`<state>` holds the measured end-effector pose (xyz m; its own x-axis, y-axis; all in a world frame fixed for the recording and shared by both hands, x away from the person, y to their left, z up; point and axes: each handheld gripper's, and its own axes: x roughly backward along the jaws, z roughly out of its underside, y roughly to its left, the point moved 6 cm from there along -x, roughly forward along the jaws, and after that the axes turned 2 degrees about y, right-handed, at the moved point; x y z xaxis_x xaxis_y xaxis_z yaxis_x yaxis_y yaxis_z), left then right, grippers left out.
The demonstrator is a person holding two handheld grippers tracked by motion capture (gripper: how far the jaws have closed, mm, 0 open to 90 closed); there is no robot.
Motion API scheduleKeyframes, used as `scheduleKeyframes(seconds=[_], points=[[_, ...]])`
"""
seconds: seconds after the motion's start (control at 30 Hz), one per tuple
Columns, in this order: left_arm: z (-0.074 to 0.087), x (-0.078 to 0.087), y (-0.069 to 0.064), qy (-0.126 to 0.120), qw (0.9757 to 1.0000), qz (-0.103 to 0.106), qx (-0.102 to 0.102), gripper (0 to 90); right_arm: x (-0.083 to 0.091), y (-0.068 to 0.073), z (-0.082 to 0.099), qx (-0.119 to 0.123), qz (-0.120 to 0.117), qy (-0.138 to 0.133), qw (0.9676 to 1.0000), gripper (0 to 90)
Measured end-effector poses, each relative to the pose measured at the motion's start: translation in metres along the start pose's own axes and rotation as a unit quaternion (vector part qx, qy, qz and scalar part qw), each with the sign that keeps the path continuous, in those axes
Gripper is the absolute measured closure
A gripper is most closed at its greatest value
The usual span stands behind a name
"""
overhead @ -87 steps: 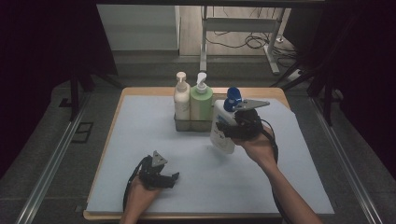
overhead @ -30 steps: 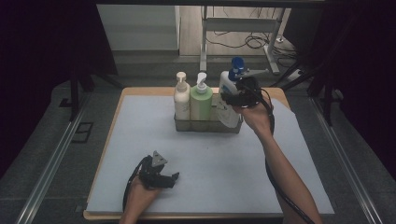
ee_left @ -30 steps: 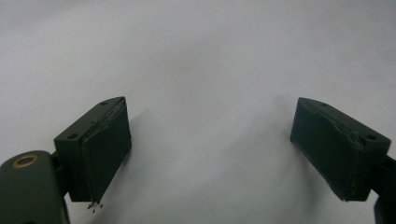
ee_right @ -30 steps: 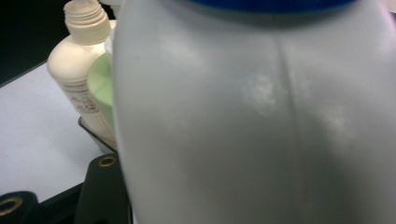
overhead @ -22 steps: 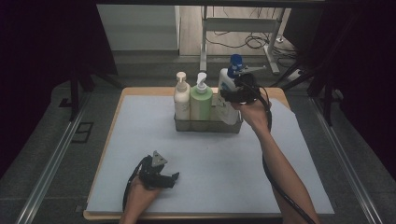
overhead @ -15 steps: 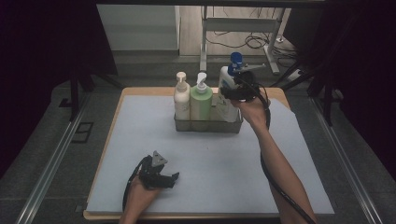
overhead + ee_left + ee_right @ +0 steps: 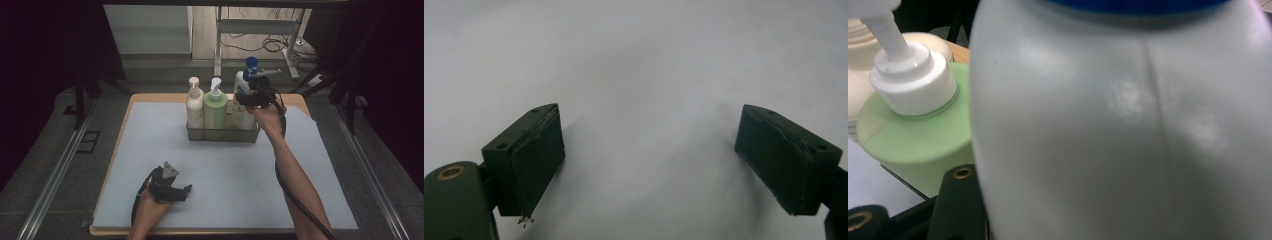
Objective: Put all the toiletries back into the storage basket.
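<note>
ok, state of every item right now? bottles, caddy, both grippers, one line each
White bottle with blue cap: upright, held by the right gripper, at the right end of the caddy; whether it rests on the bottom cannot be told.
Green pump bottle: upright, middle of caddy.
Cream pump bottle: upright, left end of caddy.
Metal wire caddy: standing on the grey mat.
Right gripper: shut on the white bottle.
Left gripper: open, empty, over the mat.

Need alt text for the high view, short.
The right gripper holds a blue-capped white bottle in the right end of a metal caddy, beside a green bottle and a cream bottle. The left gripper rests open on the mat.
</note>
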<state>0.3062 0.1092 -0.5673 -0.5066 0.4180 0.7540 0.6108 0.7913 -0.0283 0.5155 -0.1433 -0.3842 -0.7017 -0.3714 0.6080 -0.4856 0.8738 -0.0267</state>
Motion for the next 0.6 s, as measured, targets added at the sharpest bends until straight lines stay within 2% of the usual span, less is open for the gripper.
scheduleKeyframes(seconds=[0.2, 0.6], points=[[0.0, 0.0, 0.0, 0.0, 1.0, 0.0, 0.0, 12.1, -0.005, 0.004, 0.007, 0.001, -0.005, 0.006, 1.0, 40.7], [0.0, 0.0, 0.0, 0.001, 1.0, 0.001, 0.0, 12.1, -0.011, 0.003, 0.021, 0.004, 0.001, 0.015, 0.9999, 40.9]])
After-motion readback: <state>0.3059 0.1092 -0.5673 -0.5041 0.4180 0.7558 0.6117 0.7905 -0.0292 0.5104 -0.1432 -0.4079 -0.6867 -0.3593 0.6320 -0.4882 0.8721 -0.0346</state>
